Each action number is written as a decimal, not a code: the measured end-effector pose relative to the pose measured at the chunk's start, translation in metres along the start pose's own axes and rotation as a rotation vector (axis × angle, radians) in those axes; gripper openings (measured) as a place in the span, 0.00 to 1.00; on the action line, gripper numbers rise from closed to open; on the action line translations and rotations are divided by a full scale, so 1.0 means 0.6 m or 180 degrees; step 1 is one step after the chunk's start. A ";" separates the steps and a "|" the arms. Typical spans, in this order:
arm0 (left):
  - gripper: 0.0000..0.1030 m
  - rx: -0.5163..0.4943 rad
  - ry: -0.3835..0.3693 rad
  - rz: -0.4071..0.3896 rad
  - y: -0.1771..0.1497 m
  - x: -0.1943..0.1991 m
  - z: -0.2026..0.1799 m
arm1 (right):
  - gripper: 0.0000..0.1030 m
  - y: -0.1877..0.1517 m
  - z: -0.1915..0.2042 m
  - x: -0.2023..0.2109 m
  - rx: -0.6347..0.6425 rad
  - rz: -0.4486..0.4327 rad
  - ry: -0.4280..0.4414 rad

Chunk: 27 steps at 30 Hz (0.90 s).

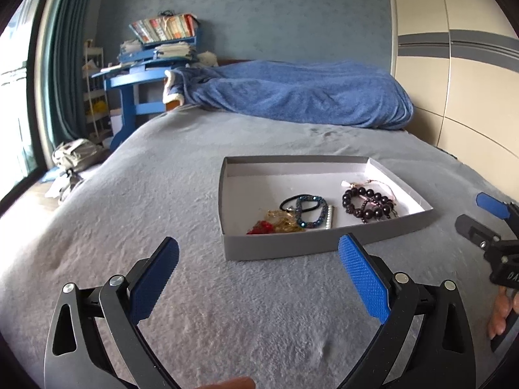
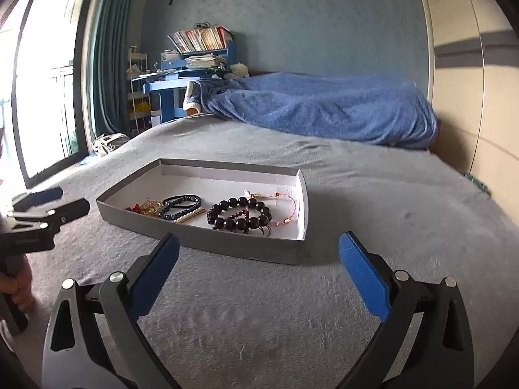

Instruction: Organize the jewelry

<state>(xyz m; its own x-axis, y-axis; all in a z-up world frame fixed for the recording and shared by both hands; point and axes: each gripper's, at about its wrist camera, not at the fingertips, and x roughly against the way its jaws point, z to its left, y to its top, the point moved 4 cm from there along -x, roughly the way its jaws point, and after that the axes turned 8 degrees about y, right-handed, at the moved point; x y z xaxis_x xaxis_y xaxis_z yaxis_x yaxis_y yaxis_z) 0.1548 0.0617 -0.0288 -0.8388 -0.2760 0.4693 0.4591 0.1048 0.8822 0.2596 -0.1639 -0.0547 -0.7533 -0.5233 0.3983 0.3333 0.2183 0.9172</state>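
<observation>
The box (image 1: pixel 327 243) sits on the gray bed (image 1: pixel 162 194), and all the jewelry lies inside it. From the left tool (image 1: pixel 258 253), the box is at about 1 o'clock. From the right tool (image 2: pixel 259 248), it is at about 11 o'clock, just ahead. Both tools are spread wide, and nothing is between their blue pads (image 1: pixel 363 278). They hang over the bed, just in front of the box.

Inside the box there are two piles. On one side lie the red beads (image 1: pixel 259 227), the gold chain (image 1: pixel 285 222), the blue band (image 1: pixel 311 212) and the black hair tie (image 1: pixel 288 202), all touching each other. On the other side lie the dark beads (image 1: pixel 368 204) with a thin pink cord (image 2: pixel 287 209) beside them.

The jewelry seems to be in the box already, so the job looks close to done. If more tidying is needed, here is how to do it well. Pick one piece at a time. The big dark beads are easiest, since they are thick and round. Come down slowly and pinch one side of the ring. The chain and the cord are thin and may snag on their neighbors, so lift gently. The other tool can hold the box wall so the light box does not slide on the soft bed.
</observation>
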 end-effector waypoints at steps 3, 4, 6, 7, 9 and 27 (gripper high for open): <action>0.95 -0.0053 0.0033 -0.0058 -0.003 0.008 -0.005 | 0.94 -0.007 0.013 0.003 0.0117 -0.0034 -0.0048; 0.95 -0.0070 0.0035 -0.0082 -0.004 0.012 -0.007 | 0.94 -0.009 0.016 0.005 0.0143 -0.0057 -0.0050; 0.95 -0.0092 0.0036 -0.0102 -0.004 0.014 -0.011 | 0.94 -0.011 0.017 0.006 0.0155 -0.0080 -0.0062; 0.95 -0.0094 0.0033 -0.0108 -0.004 0.015 -0.012 | 0.94 -0.012 0.017 0.007 0.0150 -0.0091 -0.0065; 0.95 -0.0076 0.0025 -0.0115 -0.004 0.016 -0.011 | 0.94 -0.013 0.015 0.009 0.0132 -0.0113 -0.0069; 0.95 -0.0026 0.0005 -0.0093 -0.004 0.013 -0.004 | 0.94 -0.017 0.008 0.007 0.0051 -0.0109 -0.0016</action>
<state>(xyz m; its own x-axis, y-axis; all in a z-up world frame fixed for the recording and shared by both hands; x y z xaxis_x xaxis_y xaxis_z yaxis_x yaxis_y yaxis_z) 0.1478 0.0570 -0.0271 -0.8515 -0.2803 0.4432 0.4367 0.0889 0.8952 0.2502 -0.1643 -0.0624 -0.7669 -0.5267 0.3667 0.2982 0.2135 0.9303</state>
